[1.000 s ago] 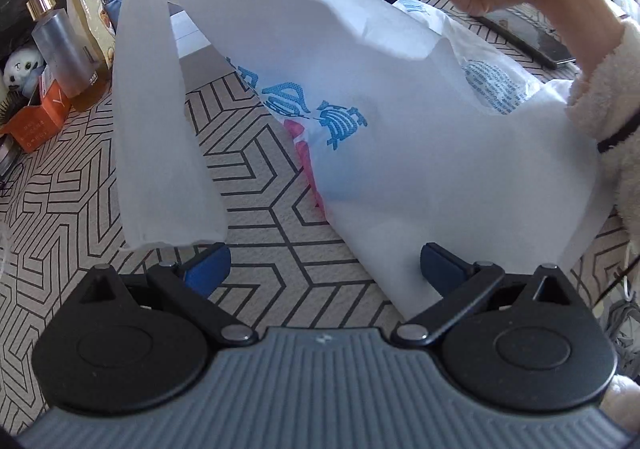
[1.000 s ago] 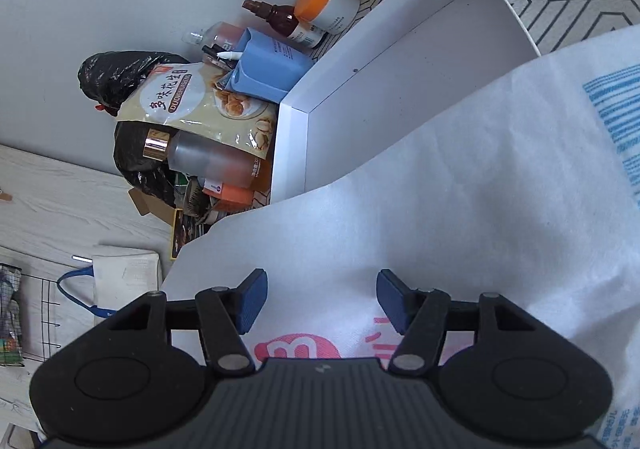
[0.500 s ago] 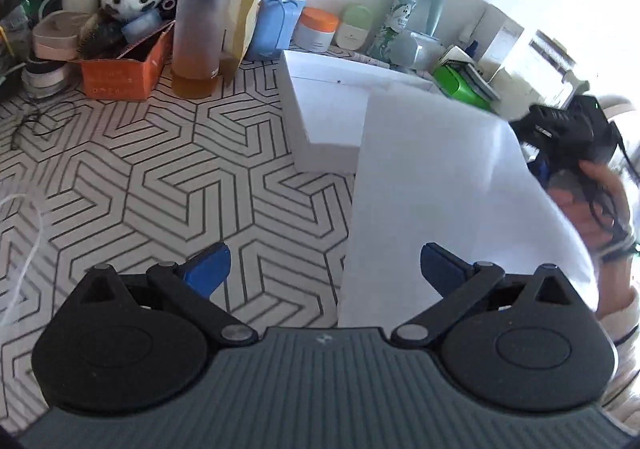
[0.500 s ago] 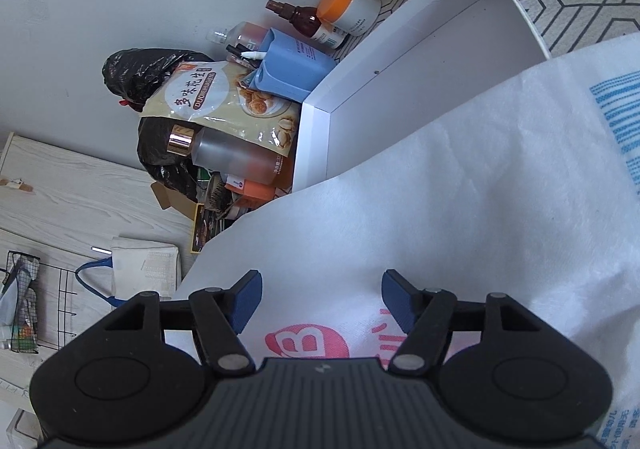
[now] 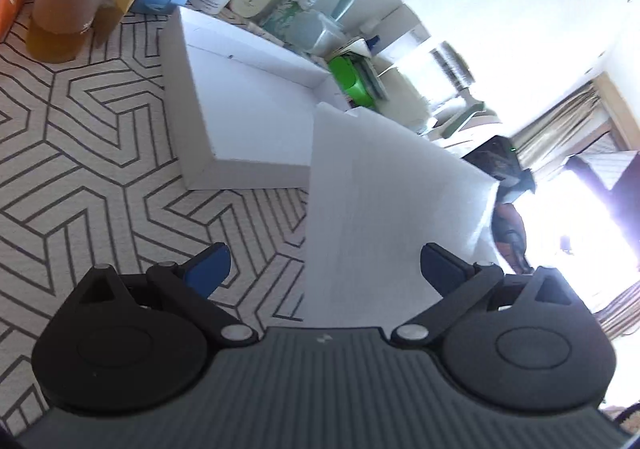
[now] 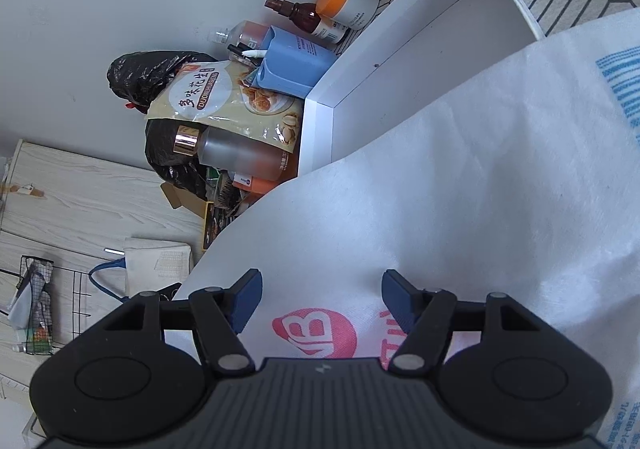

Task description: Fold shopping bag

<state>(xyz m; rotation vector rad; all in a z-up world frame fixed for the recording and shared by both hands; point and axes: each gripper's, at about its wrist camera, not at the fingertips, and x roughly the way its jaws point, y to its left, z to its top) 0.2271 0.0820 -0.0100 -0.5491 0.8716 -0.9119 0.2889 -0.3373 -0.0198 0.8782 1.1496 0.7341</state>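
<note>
The white non-woven shopping bag (image 5: 384, 209) with pink and blue print fills the right of the right wrist view (image 6: 460, 189). In the left wrist view a plain white part of it runs from between my fingers toward the far right. My left gripper (image 5: 324, 263) is open, its blue fingertips on either side of the bag's edge, not closed on it. My right gripper (image 6: 320, 299) is open just above the bag's printed face, with the pink logo (image 6: 314, 333) between its fingers. The other hand and gripper show dimly behind the bag (image 5: 506, 185).
An open shallow white box (image 5: 248, 113) lies on the patterned tablecloth (image 5: 80, 153), just beyond the bag. Bottles, a blue container (image 6: 296, 65), an orange-lidded jar (image 6: 348, 1), a snack pouch (image 6: 236, 105) and a black plastic bag (image 6: 148, 73) crowd the back edge.
The left gripper swung and tilted, closing in on the white box and the bag's plain edge. The right gripper barely shifted over the bag. Both stayed open.
</note>
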